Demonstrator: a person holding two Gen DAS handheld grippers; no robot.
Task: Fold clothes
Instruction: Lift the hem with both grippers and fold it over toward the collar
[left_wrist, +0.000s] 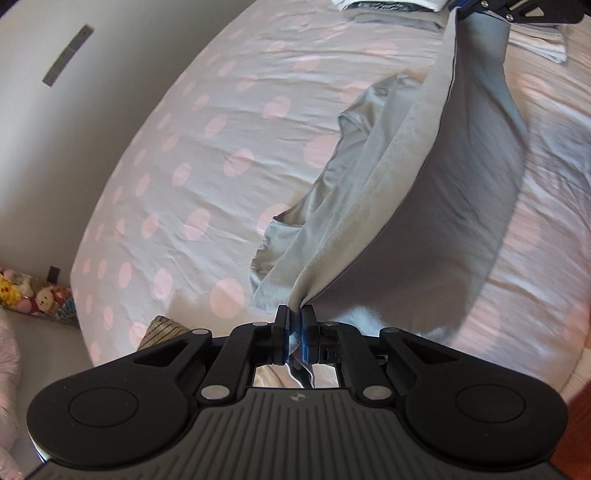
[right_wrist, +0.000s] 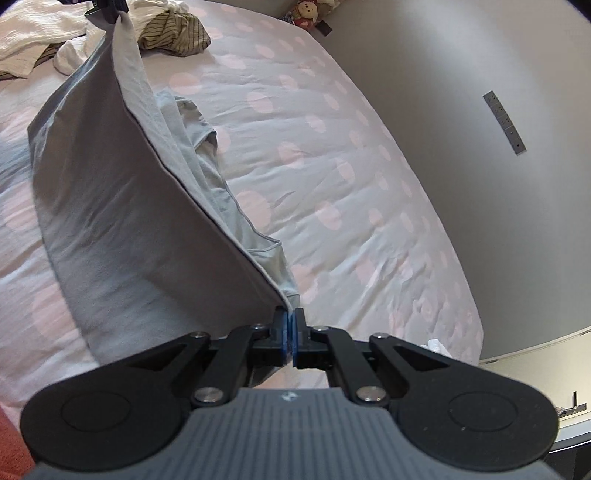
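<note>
A light grey garment (left_wrist: 424, 177) hangs stretched between my two grippers above the bed; it also shows in the right wrist view (right_wrist: 122, 206). My left gripper (left_wrist: 294, 314) is shut on one end of its edge. My right gripper (right_wrist: 290, 314) is shut on the other end, and shows at the top right of the left wrist view (left_wrist: 465, 9). The left gripper shows at the top left of the right wrist view (right_wrist: 110, 9). The garment's lower part and a sleeve (left_wrist: 354, 122) rest on the bed.
The bed sheet (left_wrist: 207, 155) is grey with pink dots. Folded clothes (left_wrist: 391, 14) lie at one end. A pile of white and striped clothes (right_wrist: 173, 33) lies at the other. Stuffed toys (left_wrist: 33, 295) sit by the wall.
</note>
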